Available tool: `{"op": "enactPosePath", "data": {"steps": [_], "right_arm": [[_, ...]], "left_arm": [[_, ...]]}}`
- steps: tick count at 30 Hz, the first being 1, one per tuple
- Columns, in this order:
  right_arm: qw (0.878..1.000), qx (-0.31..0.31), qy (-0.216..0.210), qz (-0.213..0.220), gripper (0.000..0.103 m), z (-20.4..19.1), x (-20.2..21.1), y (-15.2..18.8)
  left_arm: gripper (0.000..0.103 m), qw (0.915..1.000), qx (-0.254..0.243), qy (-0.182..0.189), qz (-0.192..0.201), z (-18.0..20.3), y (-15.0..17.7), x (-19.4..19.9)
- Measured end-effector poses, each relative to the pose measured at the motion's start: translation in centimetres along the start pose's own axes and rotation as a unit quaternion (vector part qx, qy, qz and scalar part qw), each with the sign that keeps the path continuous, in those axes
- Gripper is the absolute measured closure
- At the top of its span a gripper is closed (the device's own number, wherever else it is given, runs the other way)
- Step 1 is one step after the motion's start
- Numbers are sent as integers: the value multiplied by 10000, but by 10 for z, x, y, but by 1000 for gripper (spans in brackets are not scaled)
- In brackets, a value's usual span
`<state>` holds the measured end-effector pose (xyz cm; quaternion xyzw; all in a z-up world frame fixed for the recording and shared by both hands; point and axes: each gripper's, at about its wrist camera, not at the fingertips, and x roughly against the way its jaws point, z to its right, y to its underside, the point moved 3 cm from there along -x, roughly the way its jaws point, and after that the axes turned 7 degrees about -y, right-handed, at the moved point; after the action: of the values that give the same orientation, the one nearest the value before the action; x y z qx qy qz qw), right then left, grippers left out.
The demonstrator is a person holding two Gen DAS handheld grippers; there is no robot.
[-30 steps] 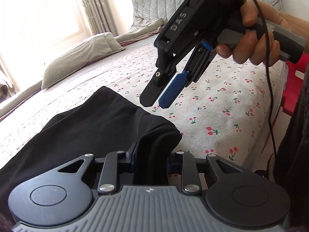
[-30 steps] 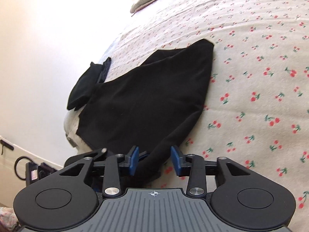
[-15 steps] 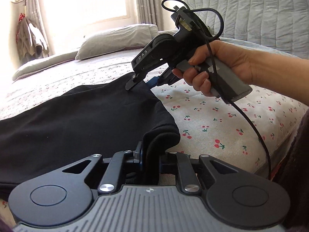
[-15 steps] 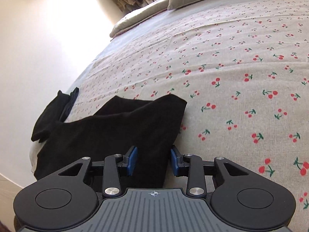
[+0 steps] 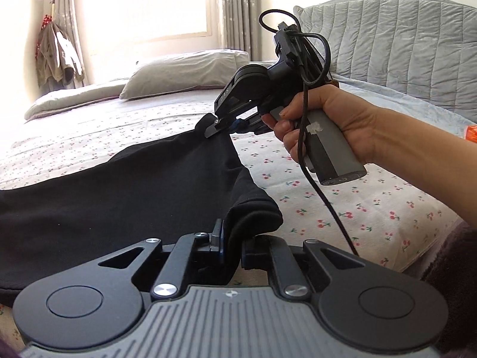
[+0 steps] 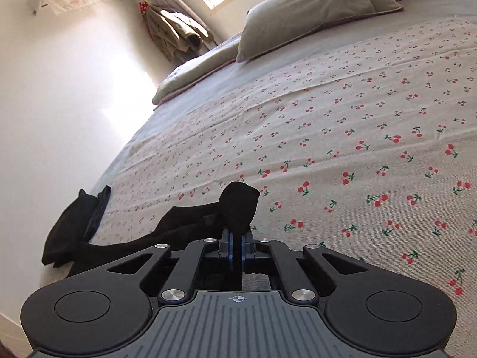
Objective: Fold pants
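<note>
Black pants (image 5: pixel 125 197) lie across the cherry-print bed (image 5: pixel 372 203), filling lower left of the left wrist view. Left hand-held gripper (image 5: pixel 231 246) has just been closing and pinches a thick fold at bottom centre. Right hand-held gripper (image 6: pixel 236 246), held by a hand (image 5: pixel 331 125), has just been closing and clamps another pants corner, probably the waist end.

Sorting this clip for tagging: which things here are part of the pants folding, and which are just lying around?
Part of the job:
- black pants, on the cherry-print bed sheet
- left tool, shut on the pants
- right tool, shut on the pants; its jaws have just closed

Lying about:
- grey pillow
- quilted blanket
- hanging clothes
- curtain
</note>
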<state>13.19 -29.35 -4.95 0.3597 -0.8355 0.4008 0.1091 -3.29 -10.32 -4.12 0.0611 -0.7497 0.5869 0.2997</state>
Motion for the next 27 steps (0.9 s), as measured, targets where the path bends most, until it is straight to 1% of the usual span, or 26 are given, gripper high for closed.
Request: {"op": "enactPosePath", "data": {"steps": [4,8,11,13,16,18,20,23,27], "right_arm": [[9994,-245,237,98,100,30,37,-2],[9973,-491,482,258,100,55,77,0],[9952,-686,643,274,100,68,95,4],[9937,-859,693,217,100,73,100,5],[9932,-913,692,210,100,65,98,0],[9943,-853,588,247,100,52,94,-5],[9956,-789,396,314,100,37,90,-13],[9968,-695,160,347,100,12,74,-19],[9987,-455,-74,211,99,-23,37,-20]], "left_arm": [[94,9986,-64,517,33,32,-3,-1],[94,9940,-64,1094,63,60,-5,-1],[94,9901,37,1403,54,67,-6,-2],[94,9880,174,1532,-1,62,-5,-2],[94,9853,454,1645,-39,46,-5,0],[94,9841,602,1671,37,34,-5,6],[94,9833,739,1657,157,19,-7,12],[94,9831,950,1542,276,-7,-9,20],[94,9835,1240,1308,173,-47,-3,27]]}}
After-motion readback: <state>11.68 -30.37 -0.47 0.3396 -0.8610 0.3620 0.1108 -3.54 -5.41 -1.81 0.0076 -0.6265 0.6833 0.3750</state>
